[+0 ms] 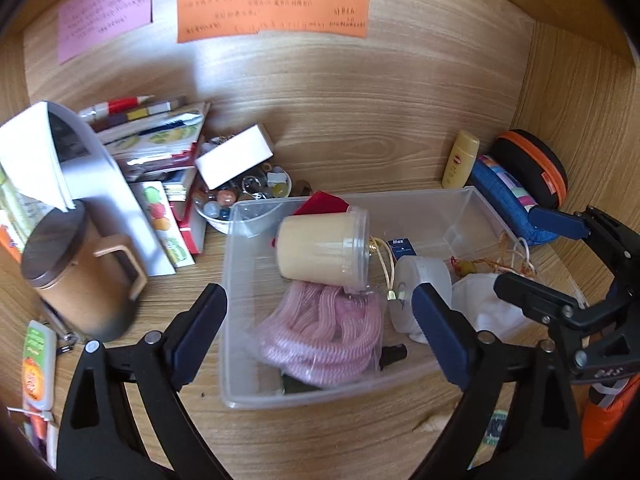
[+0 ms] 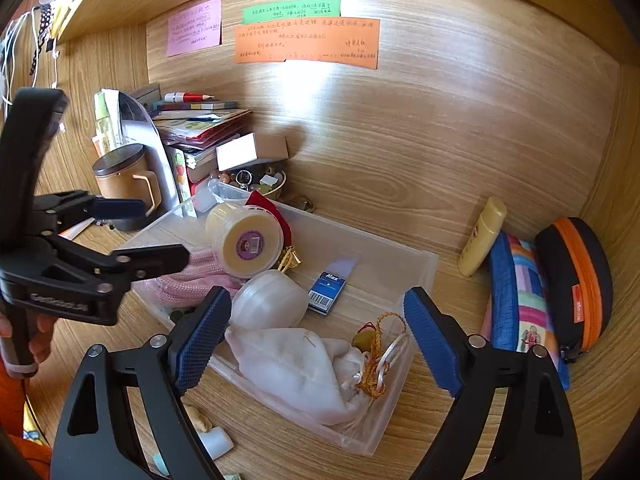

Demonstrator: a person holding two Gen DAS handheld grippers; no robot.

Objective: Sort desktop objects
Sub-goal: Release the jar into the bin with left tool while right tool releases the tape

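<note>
A clear plastic bin (image 1: 232,360) (image 2: 420,280) sits on the wooden desk. In it lie a cream jar (image 1: 320,248) (image 2: 244,240) on its side, a bag of pink cord (image 1: 320,336) (image 2: 192,280), a white round case (image 1: 416,280) (image 2: 268,300), a blue Max box (image 1: 402,248) (image 2: 329,286), a white cloth pouch (image 1: 488,308) (image 2: 300,368) and a tasselled charm (image 2: 376,344). My left gripper (image 1: 320,336) is open over the bin's near left part. My right gripper (image 2: 316,340) is open over the pouch; it also shows in the left wrist view (image 1: 544,252).
A brown mug (image 1: 76,276) (image 2: 128,184), stacked books (image 1: 160,140), a white box (image 1: 236,156) and a bowl of beads (image 1: 244,196) stand left. A yellow bottle (image 2: 482,236), striped pouch (image 2: 520,296) and black-orange case (image 2: 576,280) sit right. Sticky notes (image 1: 272,12) hang on the back wall.
</note>
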